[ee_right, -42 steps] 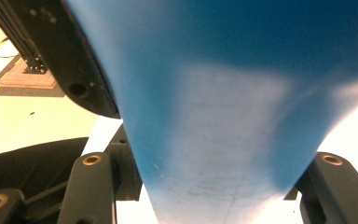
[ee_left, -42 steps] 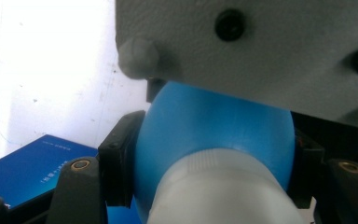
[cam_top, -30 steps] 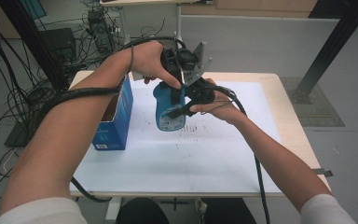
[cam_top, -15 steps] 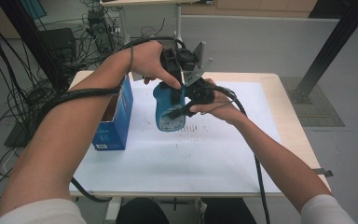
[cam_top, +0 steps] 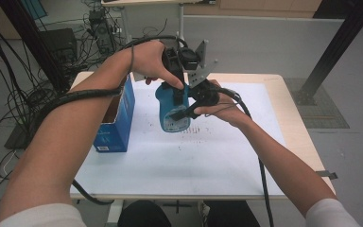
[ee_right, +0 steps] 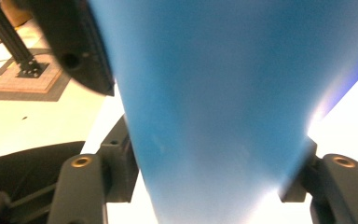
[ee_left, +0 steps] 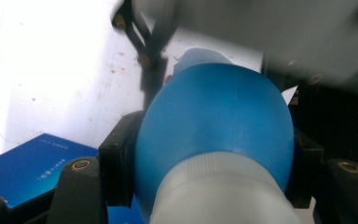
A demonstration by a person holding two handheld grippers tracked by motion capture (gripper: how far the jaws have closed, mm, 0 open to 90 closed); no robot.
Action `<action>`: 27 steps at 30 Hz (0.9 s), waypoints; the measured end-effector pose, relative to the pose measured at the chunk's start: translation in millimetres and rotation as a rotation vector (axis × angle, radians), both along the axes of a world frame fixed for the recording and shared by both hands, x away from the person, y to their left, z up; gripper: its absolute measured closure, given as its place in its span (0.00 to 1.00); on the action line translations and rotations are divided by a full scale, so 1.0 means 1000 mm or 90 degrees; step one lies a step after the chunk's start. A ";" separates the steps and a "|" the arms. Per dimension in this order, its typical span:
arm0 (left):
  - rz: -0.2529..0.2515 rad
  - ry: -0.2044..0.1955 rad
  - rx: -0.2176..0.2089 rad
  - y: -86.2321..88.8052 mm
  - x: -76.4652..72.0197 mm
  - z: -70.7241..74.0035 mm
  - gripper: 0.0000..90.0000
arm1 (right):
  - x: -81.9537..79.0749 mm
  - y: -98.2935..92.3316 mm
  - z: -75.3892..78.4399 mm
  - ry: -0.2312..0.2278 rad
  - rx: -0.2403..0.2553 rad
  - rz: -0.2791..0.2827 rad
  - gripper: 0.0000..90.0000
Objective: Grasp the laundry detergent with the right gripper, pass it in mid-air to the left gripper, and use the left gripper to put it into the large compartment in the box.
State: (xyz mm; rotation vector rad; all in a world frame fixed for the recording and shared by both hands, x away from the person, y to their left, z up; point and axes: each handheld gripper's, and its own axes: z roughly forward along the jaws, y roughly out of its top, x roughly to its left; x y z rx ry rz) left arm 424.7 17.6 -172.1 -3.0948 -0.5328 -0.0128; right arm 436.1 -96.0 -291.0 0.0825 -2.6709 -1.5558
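Right tool (cam_top: 185,113) jaws just widened, bottle (cam_top: 172,111) between; left tool (cam_top: 179,87) clamps bottle, neck-up, tilted.

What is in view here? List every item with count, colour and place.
blue bottle: one, blue with a pale end, held up over the table between both grippers
box: one, blue, on the table's left side
sheet: one, white, speckled, covering the tabletop
table: one, light wood
cables: several, black, on the floor at left
post: one, black, slanted, far right
left gripper: one, black, jaws shut on the blue bottle's rounded body
right gripper: one, black, jaws just been opening, blue bottle between them, pads seemingly against it
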 end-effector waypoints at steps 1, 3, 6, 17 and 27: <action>0.002 0.001 0.002 0.000 0.000 0.000 0.40 | 0.001 -0.003 0.001 0.006 0.004 -0.010 0.29; 0.009 0.003 0.004 0.002 0.000 -0.002 0.40 | 0.002 -0.009 0.002 0.015 0.004 -0.020 0.25; 0.024 0.009 0.007 0.004 0.002 -0.003 0.40 | 0.004 -0.019 0.003 0.044 -0.003 -0.050 0.18; 0.105 0.009 0.013 0.012 0.009 0.004 0.40 | -0.001 -0.051 0.008 0.053 -0.091 -0.163 0.07; 0.203 -0.015 0.013 0.020 0.014 0.024 0.40 | 0.000 -0.084 0.010 0.089 -0.180 -0.241 0.04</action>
